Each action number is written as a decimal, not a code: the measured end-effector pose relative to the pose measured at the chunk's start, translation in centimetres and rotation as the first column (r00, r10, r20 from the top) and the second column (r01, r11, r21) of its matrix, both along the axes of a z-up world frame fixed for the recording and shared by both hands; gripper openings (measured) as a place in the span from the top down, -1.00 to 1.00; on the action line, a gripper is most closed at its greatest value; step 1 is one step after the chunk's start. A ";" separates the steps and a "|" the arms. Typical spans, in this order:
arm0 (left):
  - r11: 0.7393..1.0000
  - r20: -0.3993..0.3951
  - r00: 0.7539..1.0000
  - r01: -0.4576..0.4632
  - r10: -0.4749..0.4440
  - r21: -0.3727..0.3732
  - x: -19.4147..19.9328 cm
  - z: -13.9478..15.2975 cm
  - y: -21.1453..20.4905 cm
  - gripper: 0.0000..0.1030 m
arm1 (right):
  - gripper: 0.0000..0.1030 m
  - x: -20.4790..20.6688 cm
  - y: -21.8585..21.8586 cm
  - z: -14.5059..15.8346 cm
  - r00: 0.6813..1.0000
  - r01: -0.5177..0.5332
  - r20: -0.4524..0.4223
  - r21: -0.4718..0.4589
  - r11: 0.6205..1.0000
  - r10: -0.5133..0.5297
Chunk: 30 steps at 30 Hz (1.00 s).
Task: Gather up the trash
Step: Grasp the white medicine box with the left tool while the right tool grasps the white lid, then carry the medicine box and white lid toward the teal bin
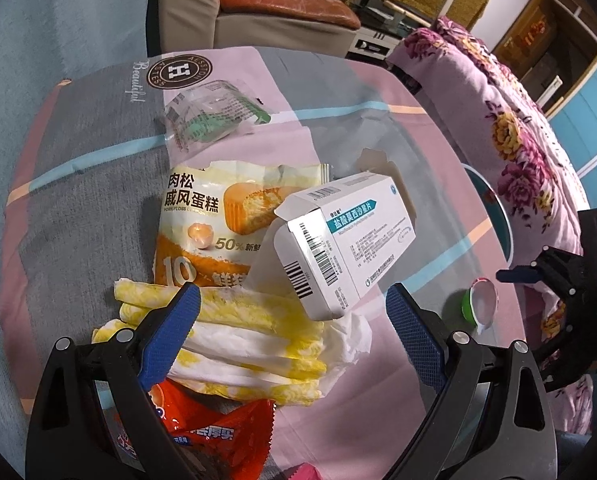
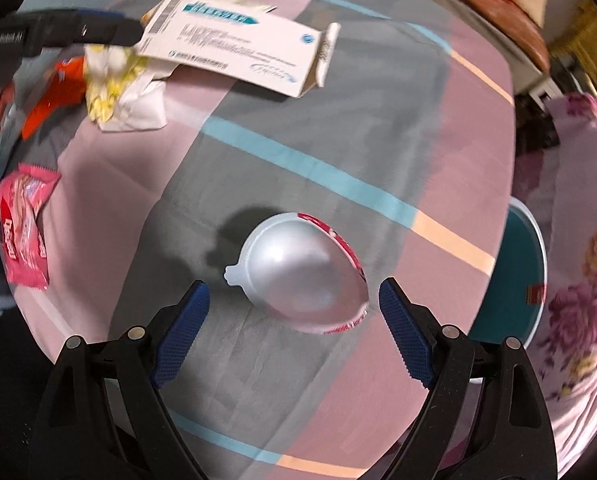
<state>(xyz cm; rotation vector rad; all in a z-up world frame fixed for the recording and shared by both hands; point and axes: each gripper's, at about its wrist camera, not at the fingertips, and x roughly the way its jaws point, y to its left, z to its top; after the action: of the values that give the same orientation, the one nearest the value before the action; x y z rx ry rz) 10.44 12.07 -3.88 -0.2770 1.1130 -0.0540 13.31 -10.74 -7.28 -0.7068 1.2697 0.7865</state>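
Right gripper (image 2: 294,312) hangs wide apart over the foil lid (image 2: 302,270), which lies on the bench (image 2: 378,128) at its 12 o'clock; straddle the curled rim before closing. Left gripper (image 1: 292,304), equally wide, faces the medicine box (image 1: 338,240) atop stained tissues (image 1: 258,344)

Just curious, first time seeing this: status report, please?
Left gripper open over medicine box. Right gripper open at foil lid. Nothing collected yet; nothing in the way.
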 end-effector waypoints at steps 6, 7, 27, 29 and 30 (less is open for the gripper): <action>1.000 -0.005 1.000 0.003 -0.003 0.011 0.3 0.0 0.0 -0.82 | -0.60 1.2 0.3 -0.8 0.999 -0.008 -0.034 0.028 1.000 0.009; 1.000 -0.006 1.000 0.006 -0.006 0.014 0.3 0.0 0.0 -0.82 | -0.52 1.3 0.2 -0.8 0.999 -0.005 -0.039 0.035 0.999 0.006; 0.896 -0.064 0.947 0.318 -0.314 0.310 4.7 -0.1 -6.6 -0.82 | -0.32 6.0 -4.3 1.7 0.907 0.418 -0.160 0.228 0.879 -0.390; 0.876 -0.086 0.935 0.352 -0.344 0.330 5.3 -0.6 -7.2 -0.82 | -0.32 6.8 -5.1 2.0 0.893 0.448 -0.166 0.242 0.861 -0.418; 0.865 -0.098 0.927 0.372 -0.361 0.336 5.5 -0.9 -7.5 -0.82 | -0.32 7.0 -5.4 2.2 0.886 0.462 -0.169 0.250 0.851 -0.431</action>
<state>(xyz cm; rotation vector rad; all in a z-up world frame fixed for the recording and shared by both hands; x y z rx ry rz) 15.93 4.58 -4.78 0.2587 1.1737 -0.1891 20.35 -16.19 -5.06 -0.1211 1.3171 0.6044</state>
